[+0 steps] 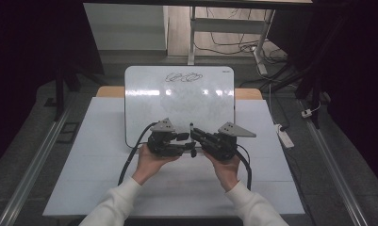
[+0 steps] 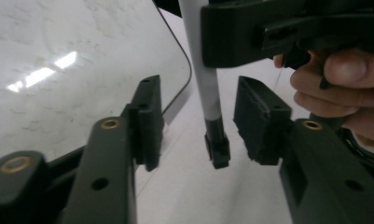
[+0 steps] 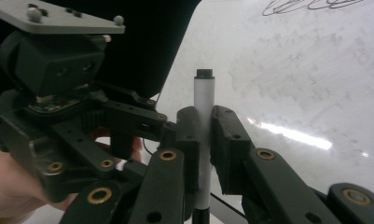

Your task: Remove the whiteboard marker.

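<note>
Marker (image 3: 204, 140) tip hidden below right gripper (image 3: 202, 140) jaws.

Left gripper (image 1: 185, 136): jaws part open, pointing right, level.
Right gripper (image 1: 194, 134): jaws clamped together, apparently tilted upward, facing left.

**Tight between my tongs, open table around**

My right gripper (image 1: 194, 135) clamps the marker (image 3: 204, 140), whose black end (image 2: 217, 149) hangs between my left gripper's (image 2: 198, 123) parted jaws, a gap on either side. The two grippers nearly touch, so nothing passes between them. The whiteboard (image 1: 144, 89) blocks the way just ahead; the table (image 1: 83, 179) lies free at both sides.
</note>
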Motion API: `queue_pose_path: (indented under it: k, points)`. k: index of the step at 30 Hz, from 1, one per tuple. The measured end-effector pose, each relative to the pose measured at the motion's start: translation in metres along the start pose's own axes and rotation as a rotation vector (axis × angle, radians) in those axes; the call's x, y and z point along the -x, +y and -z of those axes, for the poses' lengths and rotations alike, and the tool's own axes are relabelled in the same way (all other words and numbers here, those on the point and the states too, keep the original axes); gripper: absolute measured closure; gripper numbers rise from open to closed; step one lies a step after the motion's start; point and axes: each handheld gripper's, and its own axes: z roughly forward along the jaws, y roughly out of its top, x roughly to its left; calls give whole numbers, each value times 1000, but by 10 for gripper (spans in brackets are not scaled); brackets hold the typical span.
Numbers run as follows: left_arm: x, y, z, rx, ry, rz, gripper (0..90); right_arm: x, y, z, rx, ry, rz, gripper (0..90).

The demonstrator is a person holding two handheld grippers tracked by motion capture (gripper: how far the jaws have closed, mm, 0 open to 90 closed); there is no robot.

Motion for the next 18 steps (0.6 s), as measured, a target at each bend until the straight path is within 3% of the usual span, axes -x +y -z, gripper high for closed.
queue_pose_path:
  k: [11,18]
  points:
    - [-4,-2,-1,-12,-48,-3,761,-6,-2,-2,-2,7,15,804]
    - [-6,-2,1,-19,-49,6,808,-8,-2,-2,-4,7,33,797]
